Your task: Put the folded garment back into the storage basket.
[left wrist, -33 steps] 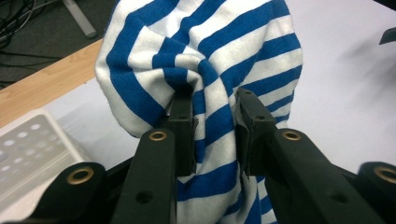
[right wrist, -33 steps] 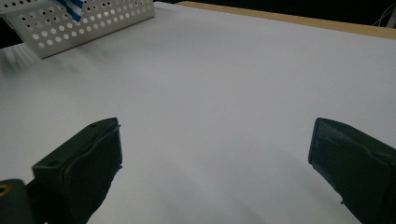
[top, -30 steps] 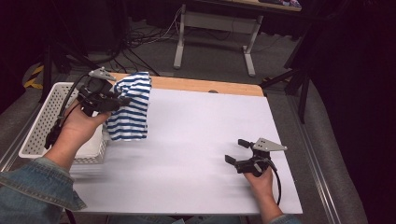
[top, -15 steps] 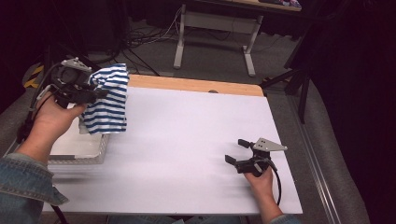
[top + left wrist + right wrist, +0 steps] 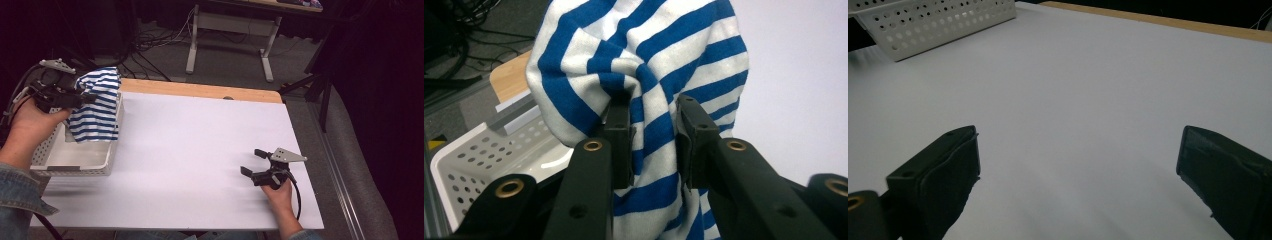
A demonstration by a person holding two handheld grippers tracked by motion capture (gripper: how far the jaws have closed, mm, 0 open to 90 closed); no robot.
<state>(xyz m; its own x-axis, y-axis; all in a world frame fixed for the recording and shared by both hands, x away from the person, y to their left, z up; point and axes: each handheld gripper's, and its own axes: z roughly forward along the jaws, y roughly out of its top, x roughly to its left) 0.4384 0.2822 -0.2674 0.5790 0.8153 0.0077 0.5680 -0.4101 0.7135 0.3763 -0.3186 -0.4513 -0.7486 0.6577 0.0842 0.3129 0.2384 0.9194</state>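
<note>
Blue-and-white striped cloth (image 5: 96, 107) hangs bunched from the left gripper (image 5: 84, 98), its fingers (image 5: 620, 137) clenched on a fold of it, held up over the far end of the white perforated basket (image 5: 75, 159) at the left edge of the counter (image 5: 200, 150). The cloth's lower hem drapes down to the basket's inner wall. From the left gripper view the cloth (image 5: 644, 100) blocks most of what lies ahead; beside it show a corner of the basket (image 5: 484, 160) and the bare wooden far edge of the counter (image 5: 511, 77). The right gripper (image 5: 252, 162) rests low near the counter's front right corner, well apart from the basket, its fingers (image 5: 940, 170) spread wide with nothing between them. Its own view looks across the white counter (image 5: 1073, 100) to the basket's side wall (image 5: 933, 20) far off. Between the two hands the white surface lies open. Beyond the far edge, table legs (image 5: 192, 42) and cables (image 5: 155, 40) sit on the dark floor.
</note>
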